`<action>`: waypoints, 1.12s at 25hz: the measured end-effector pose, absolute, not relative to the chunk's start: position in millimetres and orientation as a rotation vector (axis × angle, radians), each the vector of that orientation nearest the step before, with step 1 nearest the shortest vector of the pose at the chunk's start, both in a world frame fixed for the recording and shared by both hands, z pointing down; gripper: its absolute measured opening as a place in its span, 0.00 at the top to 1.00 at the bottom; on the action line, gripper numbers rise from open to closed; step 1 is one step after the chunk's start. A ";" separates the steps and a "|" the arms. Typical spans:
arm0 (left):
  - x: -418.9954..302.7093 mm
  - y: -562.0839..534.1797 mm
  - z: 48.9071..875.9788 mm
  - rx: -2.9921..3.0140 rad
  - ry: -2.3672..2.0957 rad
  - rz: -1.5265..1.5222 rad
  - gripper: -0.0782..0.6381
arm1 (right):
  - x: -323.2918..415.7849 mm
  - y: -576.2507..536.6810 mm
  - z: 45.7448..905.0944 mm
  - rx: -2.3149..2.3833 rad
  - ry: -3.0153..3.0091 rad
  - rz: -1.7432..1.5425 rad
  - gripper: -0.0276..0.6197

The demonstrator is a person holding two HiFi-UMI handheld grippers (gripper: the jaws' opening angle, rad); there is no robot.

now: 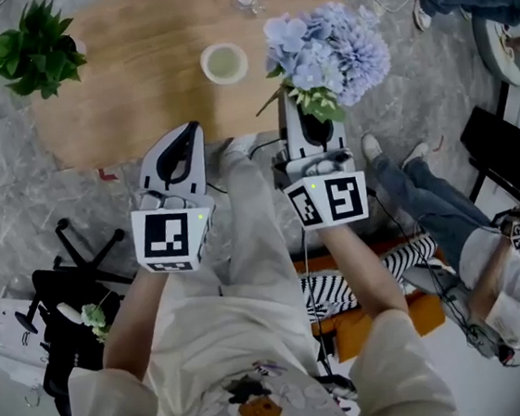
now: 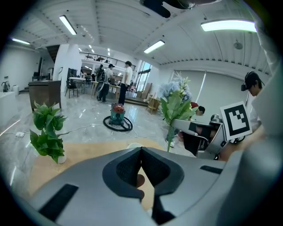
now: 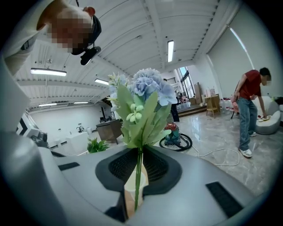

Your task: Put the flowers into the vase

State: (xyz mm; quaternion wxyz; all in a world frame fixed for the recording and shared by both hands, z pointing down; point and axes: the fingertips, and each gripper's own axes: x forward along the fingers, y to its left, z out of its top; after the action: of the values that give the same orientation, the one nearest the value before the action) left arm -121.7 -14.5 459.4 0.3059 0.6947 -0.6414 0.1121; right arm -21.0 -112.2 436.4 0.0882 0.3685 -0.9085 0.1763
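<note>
Flowers (image 1: 326,50), blue with green leaves, stand upright in the right tool (image 3: 139,152), whose jaws are clamped on the thin stems. The blooms are over the near edge of the wooden table (image 1: 133,77), and the white vase (image 1: 223,63) stands on the table near them at about nine o'clock. The left tool (image 1: 193,128) has its jaws pressed together with nothing between them. A potted plant (image 1: 32,46) sits at the table's ten o'clock end.
</note>
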 end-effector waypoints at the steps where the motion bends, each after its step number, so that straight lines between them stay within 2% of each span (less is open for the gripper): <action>1: -124.3 -14.5 461.4 1.835 -1.700 0.297 0.88 | -24.0 -112.8 436.0 1.097 -2.716 0.521 0.90; 28: -151.3 -14.5 462.6 1.777 -1.786 0.255 0.88 | -68.0 -124.1 398.5 1.128 -2.934 0.347 0.90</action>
State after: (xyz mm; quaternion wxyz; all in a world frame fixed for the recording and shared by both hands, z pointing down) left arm -151.3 -14.5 462.6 0.2998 0.6694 -0.6729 0.0960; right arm -68.0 -124.1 398.5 -0.0102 0.3567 -0.9277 0.1096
